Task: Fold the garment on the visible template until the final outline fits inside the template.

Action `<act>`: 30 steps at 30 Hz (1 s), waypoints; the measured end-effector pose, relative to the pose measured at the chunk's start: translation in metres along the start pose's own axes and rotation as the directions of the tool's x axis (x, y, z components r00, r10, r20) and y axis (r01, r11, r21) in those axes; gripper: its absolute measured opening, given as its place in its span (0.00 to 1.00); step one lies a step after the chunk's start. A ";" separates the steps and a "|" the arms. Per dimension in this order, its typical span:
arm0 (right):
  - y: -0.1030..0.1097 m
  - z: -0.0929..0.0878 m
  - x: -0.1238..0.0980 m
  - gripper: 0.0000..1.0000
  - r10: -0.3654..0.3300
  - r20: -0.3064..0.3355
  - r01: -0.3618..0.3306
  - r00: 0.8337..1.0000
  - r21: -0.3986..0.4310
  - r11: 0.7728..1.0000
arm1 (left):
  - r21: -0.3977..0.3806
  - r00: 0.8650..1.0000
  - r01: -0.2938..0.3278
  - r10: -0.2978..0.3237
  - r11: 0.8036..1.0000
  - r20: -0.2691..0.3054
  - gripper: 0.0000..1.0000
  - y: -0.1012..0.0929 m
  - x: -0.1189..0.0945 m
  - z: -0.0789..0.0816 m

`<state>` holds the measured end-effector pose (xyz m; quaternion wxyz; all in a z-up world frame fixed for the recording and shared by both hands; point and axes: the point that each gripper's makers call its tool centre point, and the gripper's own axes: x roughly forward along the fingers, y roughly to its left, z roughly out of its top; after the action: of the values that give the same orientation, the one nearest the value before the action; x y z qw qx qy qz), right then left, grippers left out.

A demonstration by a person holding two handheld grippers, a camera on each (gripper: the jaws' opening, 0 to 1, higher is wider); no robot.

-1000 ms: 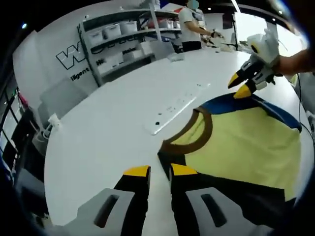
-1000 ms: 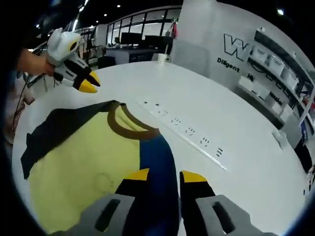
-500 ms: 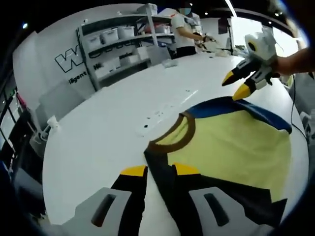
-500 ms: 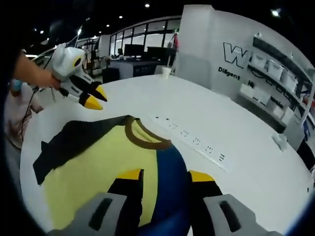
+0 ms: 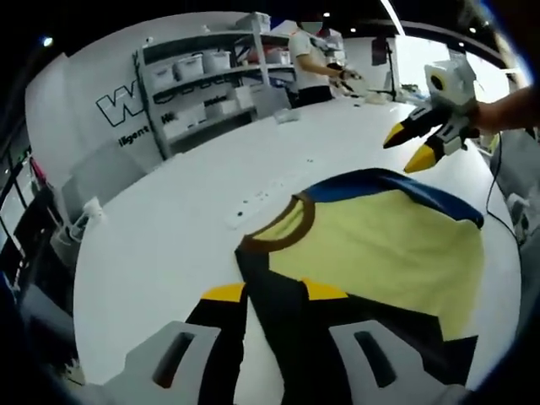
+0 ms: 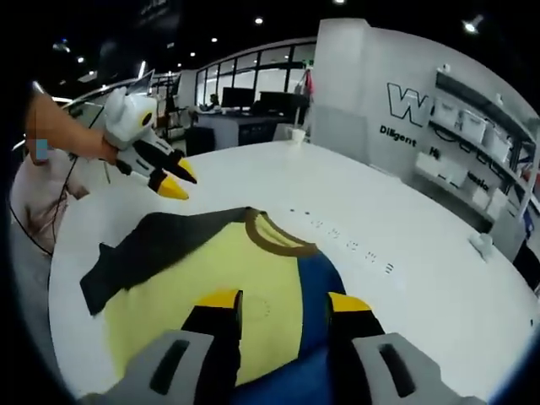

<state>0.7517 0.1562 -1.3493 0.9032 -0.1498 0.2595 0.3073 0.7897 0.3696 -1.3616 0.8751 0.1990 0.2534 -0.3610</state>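
Yellow garment [image 5: 388,253] lies flat on the white table [image 5: 169,236]. Left gripper [image 5: 274,291] and right gripper [image 6: 283,302] both hover with jaws apart, holding nothing. Grabbing one layer unevenly could bunch the fold crooked.

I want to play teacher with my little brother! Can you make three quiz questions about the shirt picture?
1. True or false: the shirt has a brown collar.
2. What colour are the left gripper's tips: A yellow, B green, C red?
3. What does the shirt lie on?

Key:
1. True.
2. A.
3. A white table.
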 end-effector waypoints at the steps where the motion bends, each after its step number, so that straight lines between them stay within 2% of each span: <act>1: 0.002 0.000 -0.002 0.35 0.000 0.001 0.000 1.000 -0.001 1.000 | 0.000 1.000 -0.002 0.002 1.000 0.003 0.28 -0.001 -0.003 -0.001; 7: 0.007 -0.002 -0.010 0.38 -0.006 0.017 0.006 1.000 0.018 1.000 | -0.017 1.000 -0.009 0.009 1.000 0.008 0.35 -0.009 -0.017 -0.005; 14: 0.019 -0.013 -0.024 0.50 -0.013 0.028 0.012 1.000 0.034 0.999 | 0.009 1.000 0.003 -0.003 1.000 0.020 0.48 -0.021 -0.031 -0.007; 17: 0.022 -0.015 -0.029 0.53 -0.010 0.033 0.009 0.999 0.036 0.999 | -0.031 0.999 0.004 -0.003 1.000 0.041 0.50 -0.023 -0.038 -0.005; 21: 0.029 -0.016 -0.036 0.59 -0.005 0.050 0.002 0.999 0.062 0.998 | -0.028 0.999 -0.001 0.002 1.000 0.045 0.55 -0.028 -0.046 -0.008; 27: 0.045 -0.019 -0.047 0.65 0.003 0.082 -0.010 0.997 0.081 0.997 | -0.074 0.999 -0.009 0.012 0.997 0.040 0.62 -0.035 -0.057 -0.019; 30: 0.054 -0.021 -0.054 0.68 0.007 0.092 -0.015 0.996 0.092 0.996 | -0.073 1.000 -0.008 0.010 0.997 0.030 0.66 -0.041 -0.061 -0.026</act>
<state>0.6733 0.1624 -1.3424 0.9184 -0.0922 0.2325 0.3065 0.7149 0.3892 -1.3536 0.8872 0.1625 0.2524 -0.3504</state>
